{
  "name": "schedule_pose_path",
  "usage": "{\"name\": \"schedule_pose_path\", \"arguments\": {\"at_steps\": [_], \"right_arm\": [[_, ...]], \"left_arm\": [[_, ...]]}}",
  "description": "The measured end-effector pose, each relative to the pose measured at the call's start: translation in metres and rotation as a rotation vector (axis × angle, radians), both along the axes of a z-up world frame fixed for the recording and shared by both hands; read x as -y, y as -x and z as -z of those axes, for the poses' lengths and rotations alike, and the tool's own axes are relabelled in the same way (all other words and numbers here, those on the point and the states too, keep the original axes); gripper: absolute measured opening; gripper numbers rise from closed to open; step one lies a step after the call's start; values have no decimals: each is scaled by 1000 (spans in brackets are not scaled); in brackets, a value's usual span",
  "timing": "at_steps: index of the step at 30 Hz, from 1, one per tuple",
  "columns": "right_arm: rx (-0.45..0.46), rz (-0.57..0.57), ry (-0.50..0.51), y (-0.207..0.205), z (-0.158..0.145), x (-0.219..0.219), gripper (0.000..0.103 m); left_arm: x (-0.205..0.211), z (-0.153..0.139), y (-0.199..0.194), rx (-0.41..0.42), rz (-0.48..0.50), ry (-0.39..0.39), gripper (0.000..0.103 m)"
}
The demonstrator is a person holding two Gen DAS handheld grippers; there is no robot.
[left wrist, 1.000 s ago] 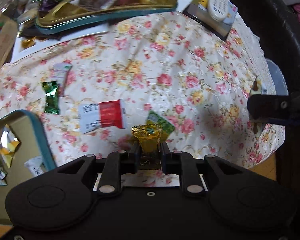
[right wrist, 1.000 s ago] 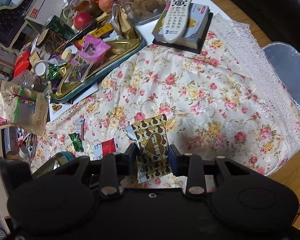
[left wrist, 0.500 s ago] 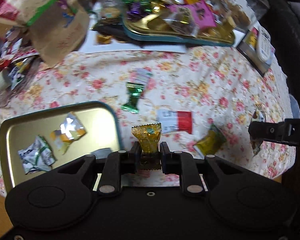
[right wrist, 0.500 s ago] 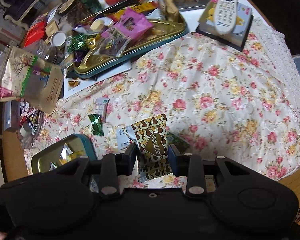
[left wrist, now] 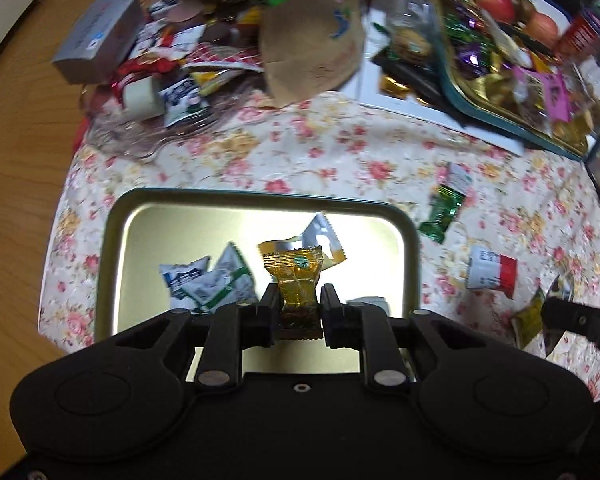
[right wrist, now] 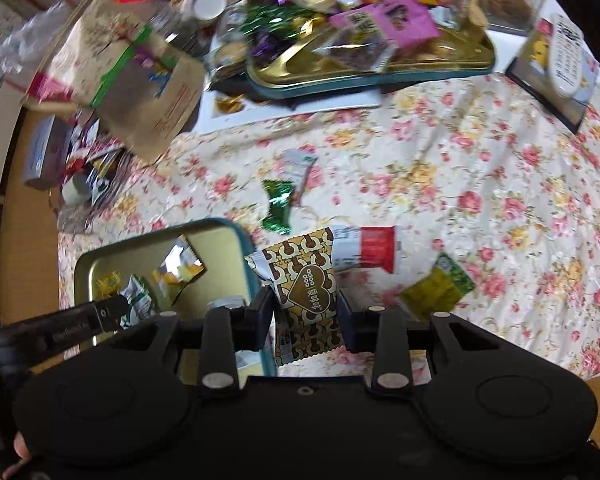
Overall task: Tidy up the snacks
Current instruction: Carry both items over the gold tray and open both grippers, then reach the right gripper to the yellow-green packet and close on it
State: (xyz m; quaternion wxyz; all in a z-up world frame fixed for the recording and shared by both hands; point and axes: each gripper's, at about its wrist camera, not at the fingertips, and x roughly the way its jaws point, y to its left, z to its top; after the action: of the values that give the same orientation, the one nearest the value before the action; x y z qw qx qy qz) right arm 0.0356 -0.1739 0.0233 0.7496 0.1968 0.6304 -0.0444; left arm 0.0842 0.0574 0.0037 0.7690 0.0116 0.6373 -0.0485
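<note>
Left gripper point(left wrist: 299, 307), bottom centre of the left wrist view, has a gold candy point(left wrist: 296, 280) upright between its jaws, which are opening, directly over the gold tin tray point(left wrist: 112, 248) holding several wrappers mid-frame. Right gripper point(right wrist: 305, 312), bottom centre of its view, is clamped narrow on a brown-and-white heart-print snack packet point(right wrist: 306, 288), hanging over the tray's right rim point(right wrist: 250, 256) and the floral tablecloth point(right wrist: 480, 184). Farther up lie a red-and-white packet point(right wrist: 366, 249), a green candy point(right wrist: 278, 206), a yellow-green packet point(right wrist: 436, 288), then a cluttered snack tin point(right wrist: 380, 68) at top.
</note>
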Motion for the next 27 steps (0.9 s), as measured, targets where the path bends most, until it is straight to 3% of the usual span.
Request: {"name": "schedule_pose_path", "arguments": {"at_steps": [6, 7, 13, 22, 27], "right_arm": [[11, -102, 6, -7, 0, -47, 36], [14, -116, 2, -8, 0, -53, 36], [38, -214, -52, -10, -2, -91, 37], [-43, -284, -171, -11, 9, -113, 39], [-81, -244, -130, -14, 18, -108, 39]], "left_arm": [[-22, -8, -1, 30, -41, 21, 31], [-25, -9, -1, 41, -48, 18, 35], [-32, -15, 0, 88, -64, -35, 36], [-40, -2, 1, -4, -75, 16, 36], [-37, -2, 1, -32, -68, 36, 36]]}}
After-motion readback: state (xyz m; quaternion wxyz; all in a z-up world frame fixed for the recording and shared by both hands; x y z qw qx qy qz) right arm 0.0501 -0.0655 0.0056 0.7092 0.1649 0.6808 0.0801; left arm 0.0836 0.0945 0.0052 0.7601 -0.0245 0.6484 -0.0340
